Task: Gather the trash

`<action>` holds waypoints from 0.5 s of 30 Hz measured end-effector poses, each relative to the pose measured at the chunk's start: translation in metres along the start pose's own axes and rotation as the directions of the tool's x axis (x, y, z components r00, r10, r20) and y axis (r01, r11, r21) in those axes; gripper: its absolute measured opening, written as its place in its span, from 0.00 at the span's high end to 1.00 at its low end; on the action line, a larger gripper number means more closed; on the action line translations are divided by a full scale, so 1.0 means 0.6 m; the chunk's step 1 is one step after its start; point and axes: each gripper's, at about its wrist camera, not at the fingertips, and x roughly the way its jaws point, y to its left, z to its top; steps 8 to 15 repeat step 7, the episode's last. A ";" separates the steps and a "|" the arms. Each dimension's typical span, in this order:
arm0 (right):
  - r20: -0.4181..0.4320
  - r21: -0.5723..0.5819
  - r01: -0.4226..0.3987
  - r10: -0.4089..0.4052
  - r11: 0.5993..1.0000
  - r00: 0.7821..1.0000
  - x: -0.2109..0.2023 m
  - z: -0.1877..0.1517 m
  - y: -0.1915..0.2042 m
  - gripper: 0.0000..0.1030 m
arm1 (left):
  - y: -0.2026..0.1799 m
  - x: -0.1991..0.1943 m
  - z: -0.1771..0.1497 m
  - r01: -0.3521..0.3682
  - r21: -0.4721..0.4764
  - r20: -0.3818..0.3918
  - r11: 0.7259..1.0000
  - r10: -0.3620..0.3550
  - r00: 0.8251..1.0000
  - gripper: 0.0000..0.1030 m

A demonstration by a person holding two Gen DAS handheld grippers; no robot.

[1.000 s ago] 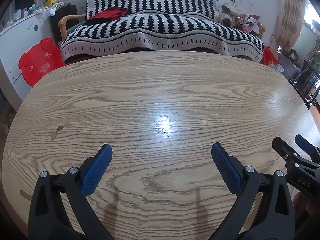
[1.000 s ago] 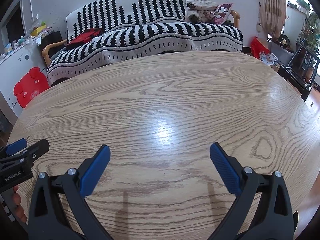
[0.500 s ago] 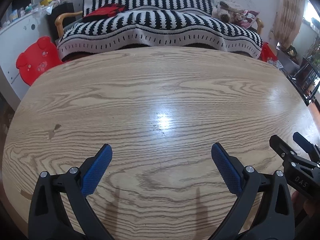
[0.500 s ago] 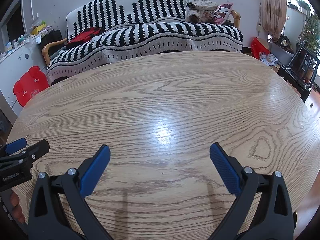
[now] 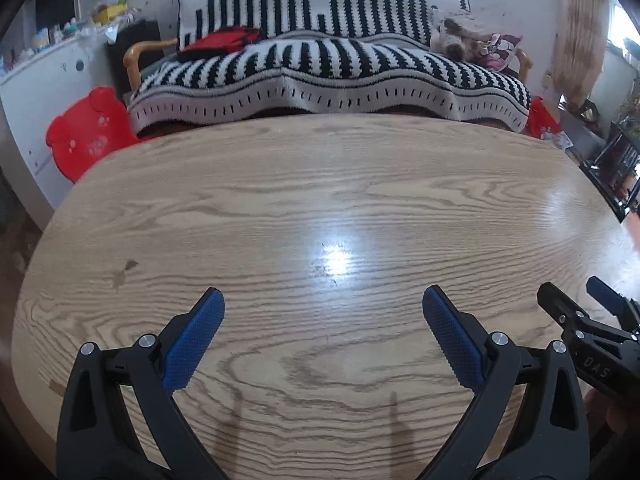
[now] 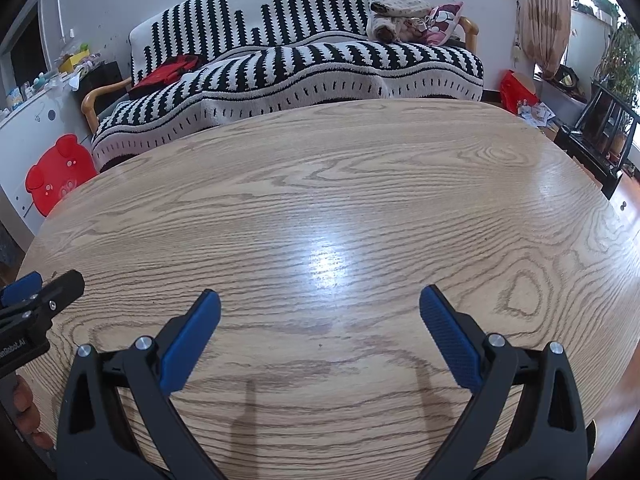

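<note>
Jaws spread: left gripper (image 5: 323, 300), right gripper (image 6: 320, 300); table (image 6: 360, 184) bare, far edge near sofa (image 6: 320, 68).

I see a big wooden table (image 5: 320, 200) with wavy brown lines. A small dark mark (image 5: 124, 272) sits on its left side.

bench (image 5: 320, 184): oak-grain top, glare patch mid | sofa (image 5: 320, 60): black-white striped throw, behind bench | red cloth (image 5: 224, 40) on sofa left | red pig-shaped stool (image 5: 86, 128) far left | curtain (image 6: 546, 12) right
</note>
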 end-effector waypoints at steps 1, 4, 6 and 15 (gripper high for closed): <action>0.000 -0.002 0.001 -0.001 1.000 1.000 0.000 -0.001 0.000 0.07 | -0.002 0.000 0.000 -0.001 0.007 0.001 1.000 0.001 1.000 0.06; -0.001 -0.003 0.004 -0.004 1.000 1.000 0.003 -0.002 -0.001 0.07 | -0.006 0.004 0.000 0.048 0.031 -0.020 0.998 -0.047 0.999 0.06; -0.004 -0.001 0.006 -0.006 1.000 1.000 0.005 -0.003 -0.002 0.07 | -0.005 0.008 0.000 0.063 0.017 -0.035 0.998 -0.062 0.997 0.06; -0.004 -0.001 0.006 -0.006 1.000 1.000 0.005 -0.003 -0.002 0.07 | -0.002 0.011 -0.001 0.069 0.007 -0.041 0.998 -0.069 0.997 0.06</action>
